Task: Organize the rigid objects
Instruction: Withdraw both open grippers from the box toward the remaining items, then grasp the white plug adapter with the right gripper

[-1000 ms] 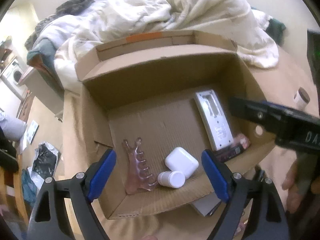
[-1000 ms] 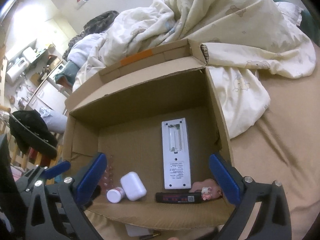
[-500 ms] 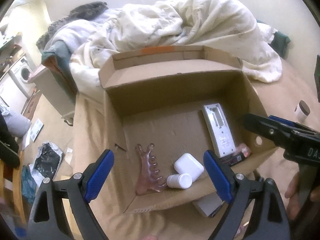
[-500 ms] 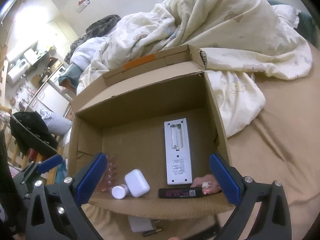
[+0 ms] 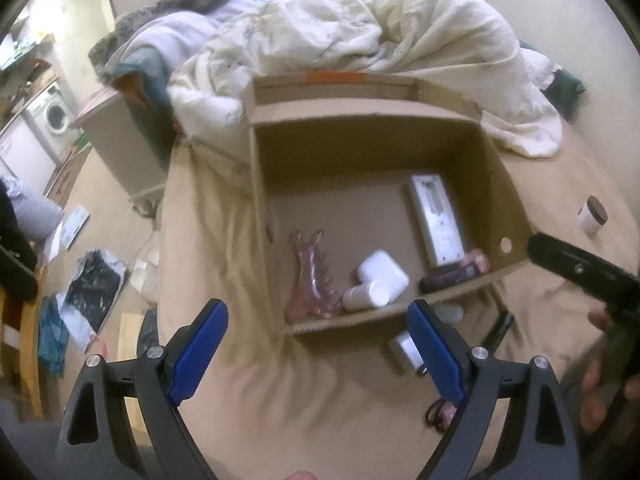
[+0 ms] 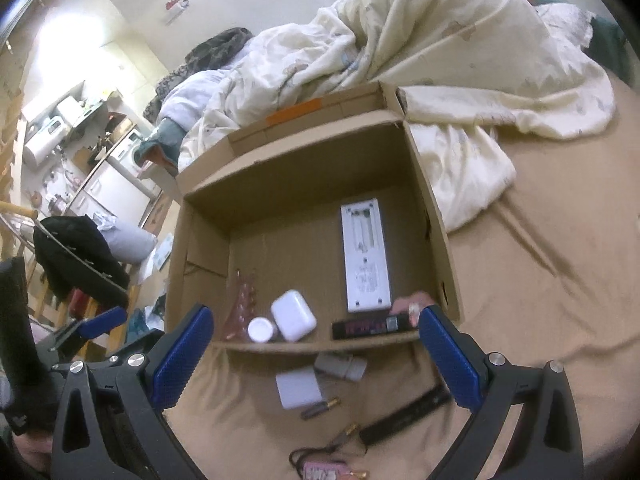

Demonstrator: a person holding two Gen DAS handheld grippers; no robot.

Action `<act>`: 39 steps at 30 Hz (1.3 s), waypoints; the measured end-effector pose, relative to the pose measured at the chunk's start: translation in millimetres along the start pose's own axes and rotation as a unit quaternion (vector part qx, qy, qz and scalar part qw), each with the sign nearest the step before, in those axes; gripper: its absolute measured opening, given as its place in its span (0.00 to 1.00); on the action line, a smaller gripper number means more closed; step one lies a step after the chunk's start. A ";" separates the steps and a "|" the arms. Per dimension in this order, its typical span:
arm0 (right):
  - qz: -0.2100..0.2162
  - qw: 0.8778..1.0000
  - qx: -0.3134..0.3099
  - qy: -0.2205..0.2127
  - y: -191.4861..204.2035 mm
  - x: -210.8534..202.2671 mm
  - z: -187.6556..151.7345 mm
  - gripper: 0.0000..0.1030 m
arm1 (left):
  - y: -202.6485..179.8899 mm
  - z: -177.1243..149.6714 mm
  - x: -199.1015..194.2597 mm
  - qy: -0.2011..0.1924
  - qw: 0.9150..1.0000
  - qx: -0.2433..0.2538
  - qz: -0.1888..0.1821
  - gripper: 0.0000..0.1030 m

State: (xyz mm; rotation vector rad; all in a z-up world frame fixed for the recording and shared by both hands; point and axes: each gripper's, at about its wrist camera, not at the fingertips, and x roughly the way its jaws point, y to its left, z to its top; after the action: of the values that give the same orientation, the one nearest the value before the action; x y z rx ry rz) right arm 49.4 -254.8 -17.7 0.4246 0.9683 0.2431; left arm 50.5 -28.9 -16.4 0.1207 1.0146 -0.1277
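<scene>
An open cardboard box (image 5: 496,168) (image 6: 436,216) sits on the bed. Inside lie a white remote (image 5: 436,216) (image 6: 365,256), a white earbud case (image 5: 384,272) (image 6: 293,314), a small white bottle (image 5: 366,294) (image 6: 260,330), a pink hair claw (image 5: 310,280) (image 6: 240,304), a black stick (image 6: 370,325) and a pink item (image 5: 478,258). In front of the box lie a white charger (image 6: 298,388), a grey tube (image 6: 340,366), a battery (image 6: 320,408) and a black strap (image 6: 404,412). My left gripper (image 5: 316,354) and right gripper (image 6: 316,354) are open and empty, above the sheet before the box.
A rumpled cream duvet (image 5: 380,28) (image 6: 440,52) lies behind the box. A small brown-lidded jar (image 5: 592,214) stands on the sheet at the right. The bed's left edge drops to a cluttered floor (image 5: 88,280). A pink keychain (image 6: 324,470) lies near the front.
Both grippers have pulled back and up from the box, so it looks smaller and the loose items on the sheet in front of it have come into view. Both stay open.
</scene>
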 end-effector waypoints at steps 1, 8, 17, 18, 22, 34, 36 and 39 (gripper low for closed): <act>0.001 1.000 0.006 0.004 -1.7 0.1 -1.3 1.00 | 0.5 -1.9 0.3 0.002 1.000 -0.001 0.000 0.87; -0.008 0.999 0.030 0.013 -7.7 -3.2 -13.3 1.00 | 6.1 -9.7 -3.3 -0.004 1.000 -0.015 0.004 0.87; -0.062 0.994 0.068 0.053 -25.5 12.4 -22.2 1.00 | 20.5 -12.4 7.6 0.021 0.998 -0.055 -0.001 0.87; -0.066 0.993 0.072 0.062 -28.1 16.7 -23.2 1.00 | 21.7 -12.5 9.3 0.024 0.998 -0.059 -0.001 0.87; -0.048 0.992 0.074 0.095 -30.0 31.3 -27.1 1.00 | 24.8 -12.7 15.1 0.039 0.997 -0.071 -0.003 0.87; -0.008 0.967 0.014 0.255 6.3 113.8 -50.9 0.81 | 41.0 -6.2 4.4 0.016 0.992 -0.125 -0.022 0.87; -0.023 0.964 -0.003 0.264 14.6 127.7 -55.3 0.81 | 44.6 -4.4 2.0 0.013 0.991 -0.134 -0.027 0.87; -0.072 0.959 -0.055 0.270 31.3 148.6 -62.2 0.81 | 48.2 -4.5 1.8 0.018 0.989 -0.146 -0.037 0.87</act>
State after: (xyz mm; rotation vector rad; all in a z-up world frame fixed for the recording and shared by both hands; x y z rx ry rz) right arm 78.6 -155.0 -144.6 0.1812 1.5079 0.2861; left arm 55.5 19.2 -18.3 -0.1813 1.0636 -0.0433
